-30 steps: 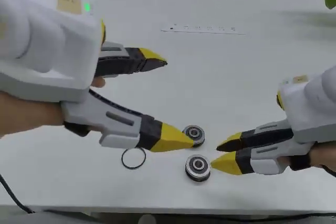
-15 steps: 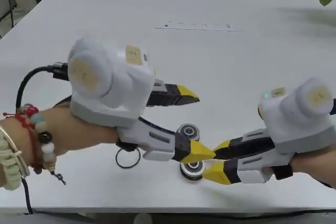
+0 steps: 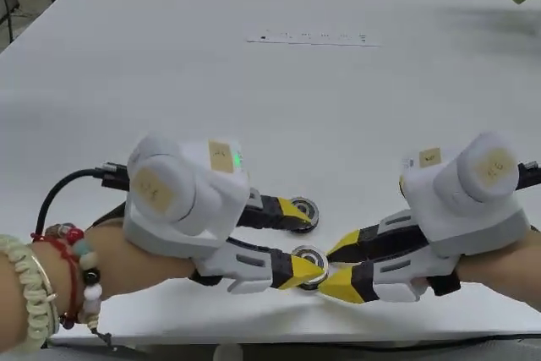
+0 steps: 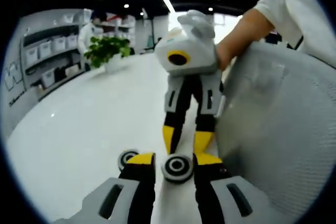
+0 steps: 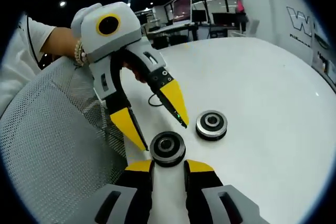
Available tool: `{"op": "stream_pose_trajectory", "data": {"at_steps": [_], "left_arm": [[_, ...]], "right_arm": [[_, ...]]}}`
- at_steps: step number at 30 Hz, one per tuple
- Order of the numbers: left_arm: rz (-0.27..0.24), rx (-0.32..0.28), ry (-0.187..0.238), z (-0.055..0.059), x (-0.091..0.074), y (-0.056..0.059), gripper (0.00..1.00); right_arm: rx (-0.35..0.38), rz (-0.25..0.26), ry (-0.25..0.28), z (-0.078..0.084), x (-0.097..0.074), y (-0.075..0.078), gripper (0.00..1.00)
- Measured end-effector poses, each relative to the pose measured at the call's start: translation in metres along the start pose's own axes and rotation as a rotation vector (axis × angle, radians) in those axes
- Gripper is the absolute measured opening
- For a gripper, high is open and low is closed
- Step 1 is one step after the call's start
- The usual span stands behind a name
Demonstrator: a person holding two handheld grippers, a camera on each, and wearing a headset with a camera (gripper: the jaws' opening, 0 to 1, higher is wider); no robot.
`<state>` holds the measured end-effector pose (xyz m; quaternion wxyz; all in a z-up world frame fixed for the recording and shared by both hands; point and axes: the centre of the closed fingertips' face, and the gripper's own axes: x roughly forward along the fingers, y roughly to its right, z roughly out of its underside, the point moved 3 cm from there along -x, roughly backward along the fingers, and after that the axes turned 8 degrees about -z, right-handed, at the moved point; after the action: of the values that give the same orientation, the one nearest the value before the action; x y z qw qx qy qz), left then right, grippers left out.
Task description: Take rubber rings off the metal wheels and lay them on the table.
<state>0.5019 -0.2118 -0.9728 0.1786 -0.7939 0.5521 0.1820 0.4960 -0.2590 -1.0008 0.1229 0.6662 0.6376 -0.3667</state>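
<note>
Head view: the left gripper (image 3: 304, 239) had its jaws spread wide, one tip by the far wheel (image 3: 308, 213), the other at the near wheel (image 3: 309, 258) on the table (image 3: 254, 107). The right gripper (image 3: 335, 262) met that near wheel, jaws parted. Left gripper view: the near wheel lay between its tips. Right gripper view: the near wheel, black ring (image 5: 152, 148) on, sat just ahead of its parted tips.
</note>
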Motion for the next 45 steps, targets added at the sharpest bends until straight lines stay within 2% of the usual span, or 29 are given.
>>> {"op": "stream_pose_trajectory", "data": {"at_steps": [2,6,7,15,25,27,30,32,33,36,38,40,42,45], "left_arm": [[0.003,-0.006,-0.012,0.004,0.003,0.001,0.26],[0.012,0.023,-0.05,0.011,0.006,0.003,0.26],[0.012,0.022,-0.039,0.009,0.006,0.004,0.25],[0.024,0.015,-0.04,0.012,0.005,0.005,0.15],[0.019,0.019,-0.032,0.012,0.005,0.003,0.14],[0.019,0.02,-0.03,0.012,0.005,0.003,0.14],[0.018,0.022,-0.029,0.012,0.005,0.003,0.14],[0.016,0.023,-0.028,0.012,0.005,0.003,0.14],[0.015,0.024,-0.028,0.012,0.004,0.003,0.14],[0.014,0.024,-0.027,0.012,0.004,0.003,0.14],[0.013,0.023,-0.026,0.012,0.004,0.003,0.14],[0.012,0.03,-0.026,0.012,0.005,0.002,0.14],[0.009,0.033,-0.027,0.013,0.004,0.001,0.14],[0.009,0.037,-0.026,0.014,0.003,0.001,0.14]], "right_arm": [[0.002,0.001,-0.002,0.0,0.0,0.0,0.2],[-0.003,0.003,-0.006,0.001,0.0,0.0,0.2],[-0.005,0.002,-0.005,0.001,0.0,0.0,0.19],[-0.013,0.004,-0.008,0.001,0.0,0.0,0.18],[-0.045,0.014,-0.013,0.0,0.002,0.0,0.17],[-0.071,0.022,-0.037,0.002,0.001,0.001,0.13],[-0.078,0.023,-0.044,0.003,0.0,0.001,0.07],[-0.099,0.058,-0.05,0.002,-0.002,0.005,0.0],[-0.098,0.046,-0.059,0.002,0.0,0.003,0.0],[-0.101,0.051,-0.065,0.002,0.0,0.003,0.0],[-0.079,0.059,-0.064,0.002,-0.001,0.004,0.0],[0.004,0.067,-0.063,0.002,-0.001,0.006,0.0],[0.057,0.073,-0.041,0.001,-0.001,0.009,0.0],[0.092,0.077,-0.023,-0.001,-0.005,0.011,0.0]]}}
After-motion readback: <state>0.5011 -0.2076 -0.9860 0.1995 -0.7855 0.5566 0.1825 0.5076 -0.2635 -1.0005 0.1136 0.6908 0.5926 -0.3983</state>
